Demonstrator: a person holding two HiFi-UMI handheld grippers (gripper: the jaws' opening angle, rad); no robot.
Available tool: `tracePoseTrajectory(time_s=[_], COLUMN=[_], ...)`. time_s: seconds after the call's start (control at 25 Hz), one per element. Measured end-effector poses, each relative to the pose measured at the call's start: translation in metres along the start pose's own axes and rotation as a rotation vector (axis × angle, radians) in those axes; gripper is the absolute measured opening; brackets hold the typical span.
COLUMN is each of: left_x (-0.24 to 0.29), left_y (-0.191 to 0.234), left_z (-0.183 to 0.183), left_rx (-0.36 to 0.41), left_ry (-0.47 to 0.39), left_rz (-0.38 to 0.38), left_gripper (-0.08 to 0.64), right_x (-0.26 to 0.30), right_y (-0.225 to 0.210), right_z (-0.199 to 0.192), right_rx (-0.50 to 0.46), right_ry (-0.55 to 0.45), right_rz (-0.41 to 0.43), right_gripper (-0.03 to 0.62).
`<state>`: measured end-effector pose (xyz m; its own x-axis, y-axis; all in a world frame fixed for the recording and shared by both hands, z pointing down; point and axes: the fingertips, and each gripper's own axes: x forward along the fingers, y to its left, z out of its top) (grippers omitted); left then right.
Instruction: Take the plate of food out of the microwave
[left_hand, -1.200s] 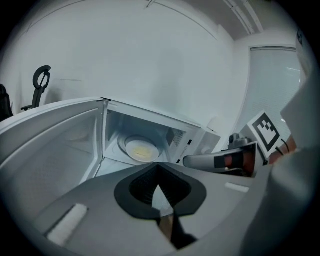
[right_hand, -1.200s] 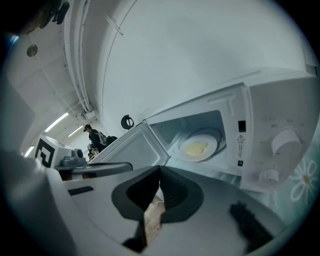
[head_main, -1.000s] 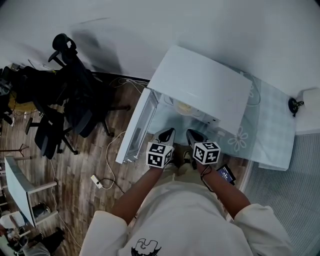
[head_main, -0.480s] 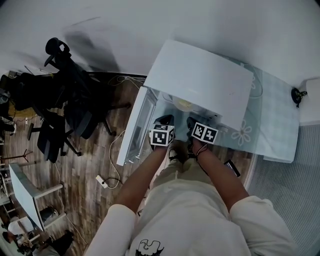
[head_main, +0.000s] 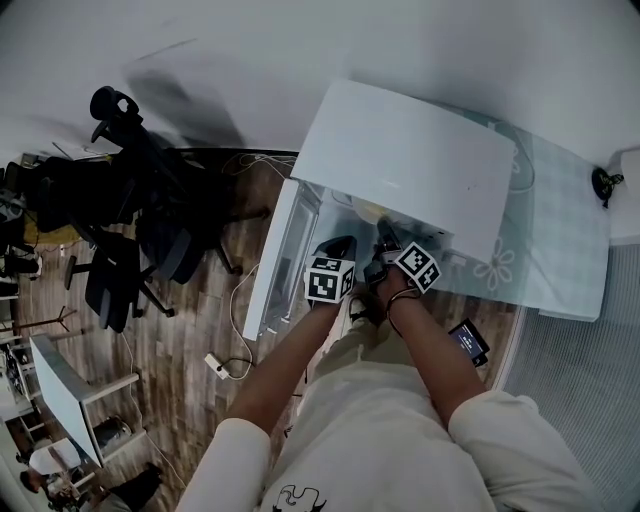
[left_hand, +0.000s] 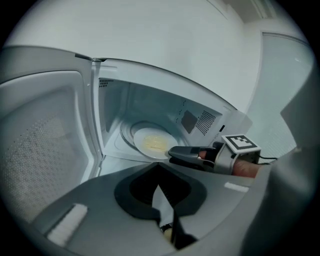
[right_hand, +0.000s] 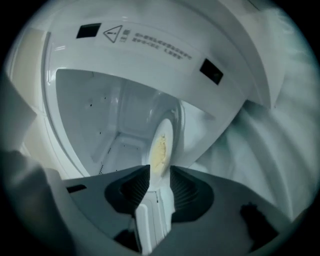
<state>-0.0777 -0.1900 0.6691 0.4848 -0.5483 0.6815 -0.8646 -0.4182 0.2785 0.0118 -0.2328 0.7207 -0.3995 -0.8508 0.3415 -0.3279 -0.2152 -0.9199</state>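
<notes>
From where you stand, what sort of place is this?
Probably an office or lab, not a home kitchen: black office chairs, a power strip on the wooden floor, and the microwave on a glass table.

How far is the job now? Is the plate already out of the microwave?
Done: the door stands open. In hand: the right gripper is inside the microwave, its jaws opening around the plate rim. Left: close on the plate and bring it out.
</notes>
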Motion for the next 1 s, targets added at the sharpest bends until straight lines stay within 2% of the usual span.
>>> tracePoseTrajectory(time_s=[0.36,0.72,0.8,1.0], left_x=[0.002,0.006,0.006,0.005], left_y=[0.005,0.006,0.007,0.011], left_z=[-0.006,-0.005,-0.005,-0.004], left_rx=[-0.008,-0.012,-0.012,-0.014], left_ry=[0.018,0.019,0.020,0.015], left_rz=[-0.001,-0.011,-0.009,-0.002], left_gripper=[0.005,0.005,0.005,0.005], right_x=[0.010,0.010,0.013,0.018], right_y=[-0.014,-0.010,-0.011,-0.003], right_z=[0.007,0.015,0.016,0.015], right_rx=[0.154,0.191,0.188,0.179], right_ry=[-0.075,-0.103,-0.098,-0.065], right_rz=[0.011,0.049,0.033,0.055], right_gripper=[0.124,0.109,0.038,0.026])
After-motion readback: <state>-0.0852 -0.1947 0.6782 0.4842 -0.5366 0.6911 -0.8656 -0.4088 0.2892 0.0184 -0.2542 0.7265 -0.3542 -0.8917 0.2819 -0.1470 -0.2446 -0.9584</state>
